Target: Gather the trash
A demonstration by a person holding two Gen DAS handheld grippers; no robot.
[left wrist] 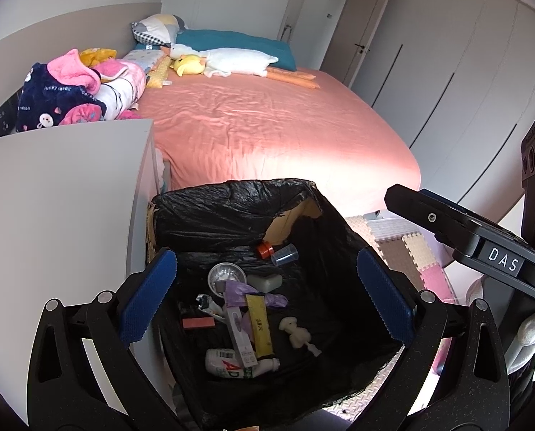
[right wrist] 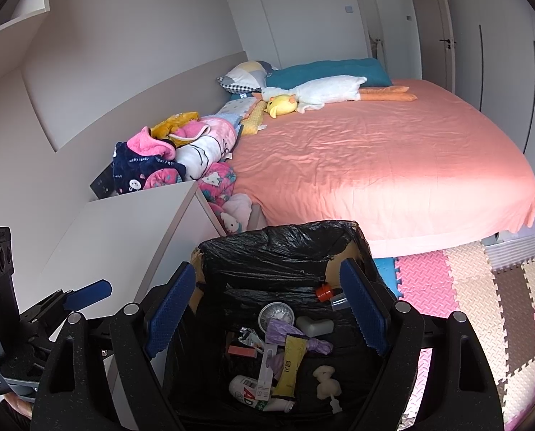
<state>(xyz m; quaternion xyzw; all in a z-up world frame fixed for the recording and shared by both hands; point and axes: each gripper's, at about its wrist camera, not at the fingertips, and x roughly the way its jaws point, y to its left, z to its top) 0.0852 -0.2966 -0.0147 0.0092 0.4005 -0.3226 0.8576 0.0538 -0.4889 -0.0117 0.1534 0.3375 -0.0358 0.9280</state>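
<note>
A cardboard bin lined with a black bag stands on the floor at the foot of the bed. Trash lies in it: a white bottle, a yellow packet, a purple bag, a foil cup, an orange cap and a clear cup. My left gripper hovers open over the bin with nothing between its blue pads. My right gripper is also open and empty above the bin, to the right of the left one.
A white cabinet stands tight against the bin's left side. Beyond is the bed with a pink sheet, with plush toys and folded blankets on its far side. Foam floor tiles lie to the right, wardrobe doors behind.
</note>
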